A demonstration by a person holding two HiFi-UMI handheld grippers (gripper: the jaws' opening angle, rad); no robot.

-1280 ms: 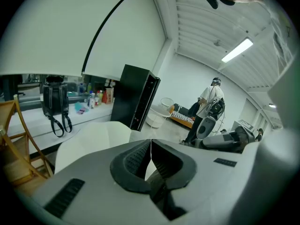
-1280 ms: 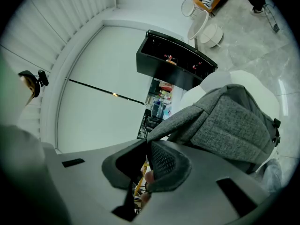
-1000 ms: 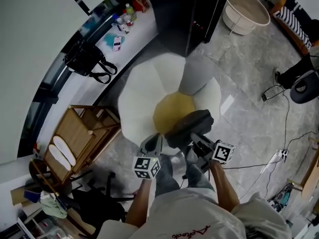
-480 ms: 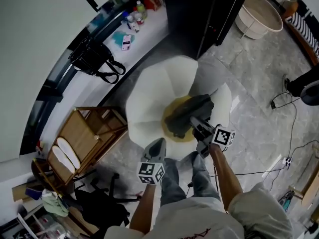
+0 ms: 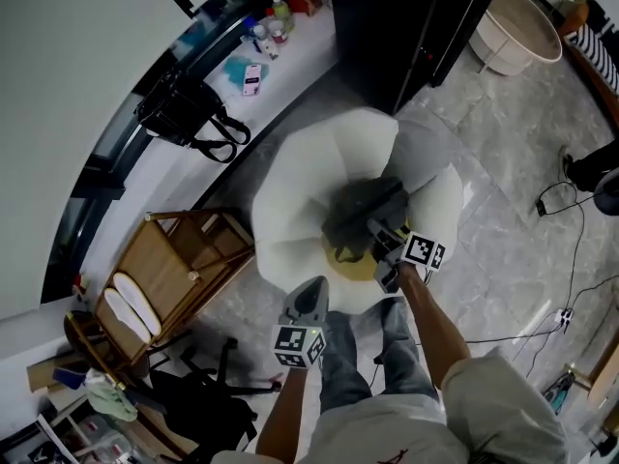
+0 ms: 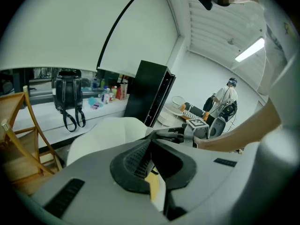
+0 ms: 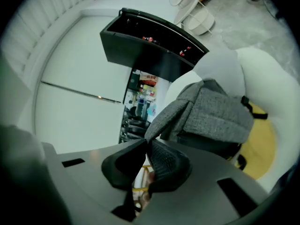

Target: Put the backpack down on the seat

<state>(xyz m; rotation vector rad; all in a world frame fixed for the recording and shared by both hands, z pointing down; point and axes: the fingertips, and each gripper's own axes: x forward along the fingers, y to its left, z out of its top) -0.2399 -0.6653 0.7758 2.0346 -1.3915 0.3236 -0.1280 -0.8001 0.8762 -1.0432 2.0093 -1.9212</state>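
A grey backpack (image 5: 366, 213) hangs over the yellow seat cushion (image 5: 350, 259) of a white petal-shaped chair (image 5: 300, 201), its top leaning toward the backrest. My right gripper (image 5: 384, 244) is at the pack's near side, shut on a grey strap at its top edge. In the right gripper view the backpack (image 7: 213, 116) fills the middle, and the strap runs into the closed right gripper (image 7: 146, 143). Whether the pack's bottom rests on the cushion I cannot tell. My left gripper (image 5: 308, 296) hangs by the chair's front edge, shut and empty; in its own view the left gripper (image 6: 150, 142) holds nothing.
A wooden rack (image 5: 174, 269) stands left of the chair. A black handbag (image 5: 179, 114) and bottles (image 5: 266, 32) sit on the white ledge behind. A black cabinet (image 5: 406, 17) and a round white basket (image 5: 517, 22) are beyond the chair. Cables (image 5: 561, 317) cross the floor at the right.
The right gripper has carried the backpack away from the person, from the chair's front edge to over the middle of the seat. The left gripper stayed low at the front.
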